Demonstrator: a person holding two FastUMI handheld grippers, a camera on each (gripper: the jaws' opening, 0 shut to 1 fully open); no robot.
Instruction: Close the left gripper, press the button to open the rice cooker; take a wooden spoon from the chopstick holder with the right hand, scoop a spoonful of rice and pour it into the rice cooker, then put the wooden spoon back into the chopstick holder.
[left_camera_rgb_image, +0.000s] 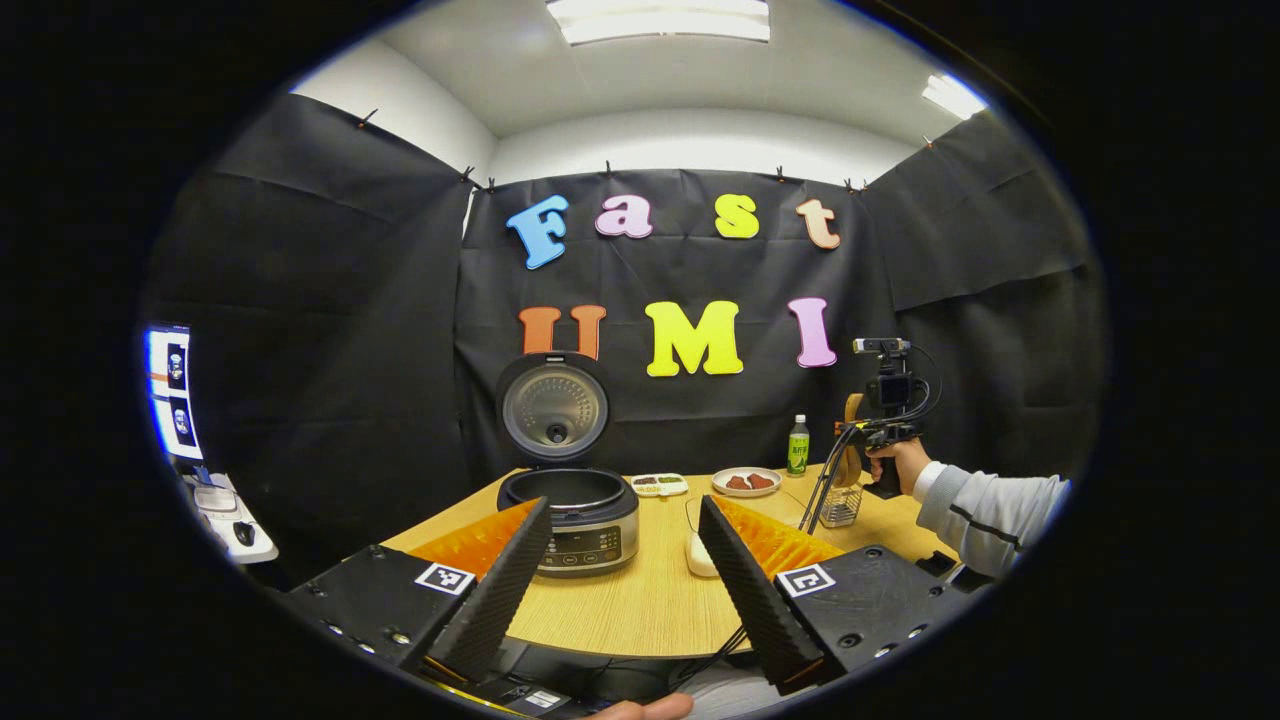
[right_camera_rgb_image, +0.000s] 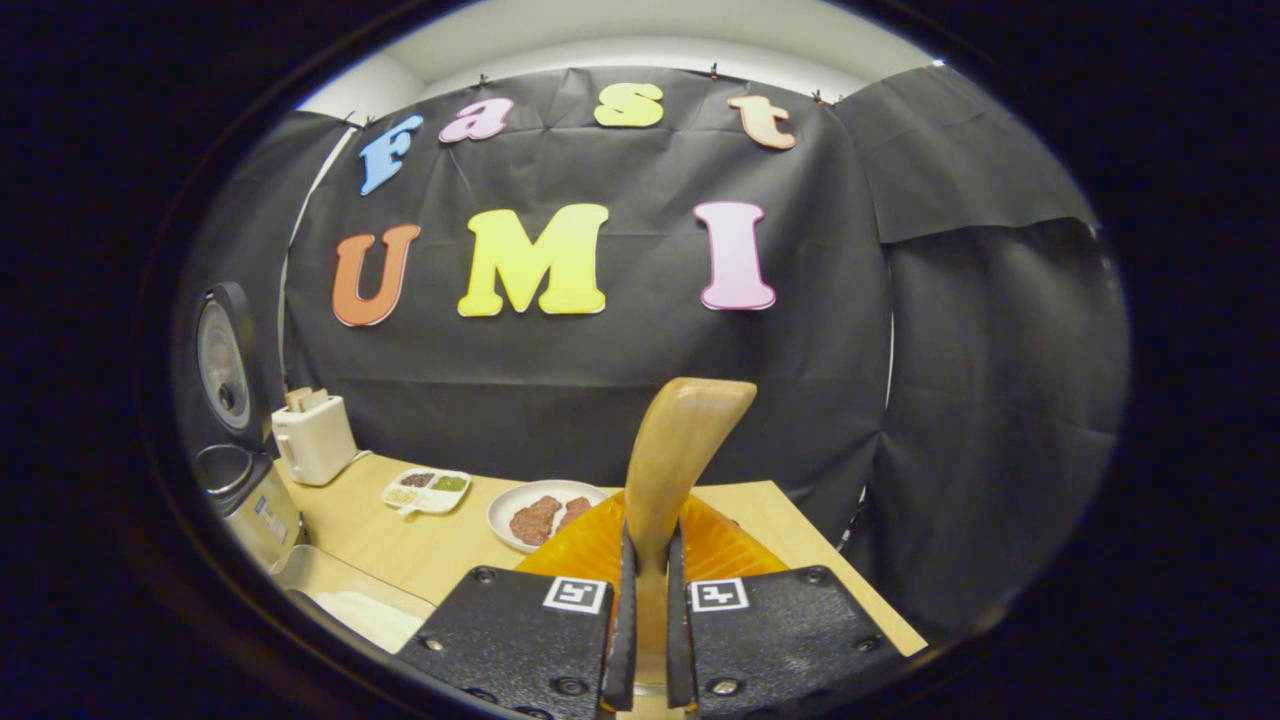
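Note:
The rice cooker (left_camera_rgb_image: 572, 520) stands on the table with its lid (left_camera_rgb_image: 553, 408) raised and the pot showing. My left gripper (left_camera_rgb_image: 625, 505) is open in front of it, one finger on either side, holding nothing. My right gripper (right_camera_rgb_image: 647, 600) is shut on the wooden spoon (right_camera_rgb_image: 672, 455), whose bowl points up. In the left gripper view a hand holds that gripper (left_camera_rgb_image: 880, 425) over the wire chopstick holder (left_camera_rgb_image: 840, 506), with the spoon (left_camera_rgb_image: 851, 440) beside it. Whether the spoon's lower end is still in the holder I cannot tell. A box of white rice (right_camera_rgb_image: 360, 608) lies near the cooker (right_camera_rgb_image: 248, 500).
At the back of the table stand a plate of brown food (right_camera_rgb_image: 545, 515), a small divided tray (right_camera_rgb_image: 426, 490), a white toaster (right_camera_rgb_image: 312, 436) and a green bottle (left_camera_rgb_image: 797, 445). Dark chopsticks (left_camera_rgb_image: 820, 490) lean in the holder. A grey sleeve (left_camera_rgb_image: 985, 505) reaches in from the right.

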